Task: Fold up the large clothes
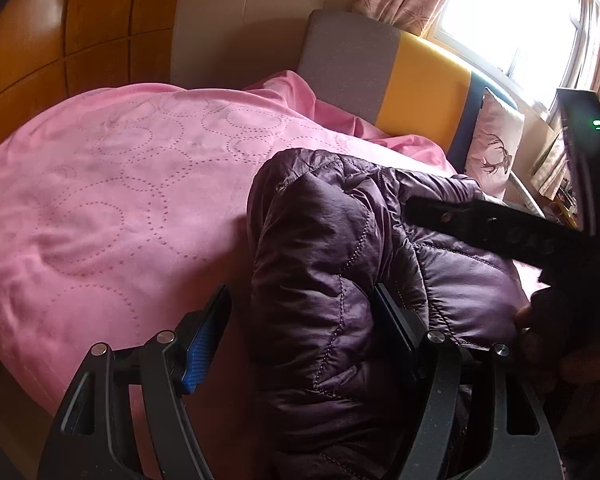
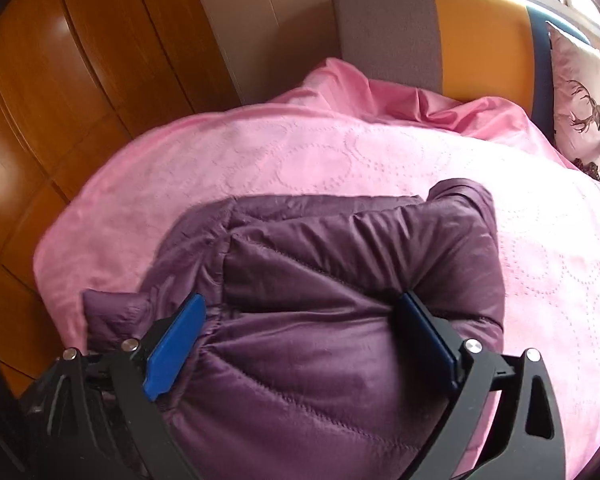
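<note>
A purple quilted puffer jacket (image 1: pixel 332 240) lies bunched in a thick folded bundle on the pink bedspread (image 1: pixel 112 184). My left gripper (image 1: pixel 302 296) is open over the bundle's near end. Its left pad is clear of the fabric and its right finger rests against a fold. In the right wrist view the jacket (image 2: pixel 360 248) fills the space between the jaws of my right gripper (image 2: pixel 303 300), which stand wide open, the blue pads at the fabric's sides without squeezing it. One black finger (image 1: pixel 460 220) of the right gripper reaches over the jacket in the left wrist view.
The bedspread (image 2: pixel 340 160) covers a bed with a grey, yellow and blue headboard (image 2: pixel 480 40). A deer-print pillow (image 2: pixel 578 108) leans at its right end. A wooden wardrobe (image 2: pixel 60 100) stands close along the bed's left side. A bright window (image 1: pixel 520 12) is behind.
</note>
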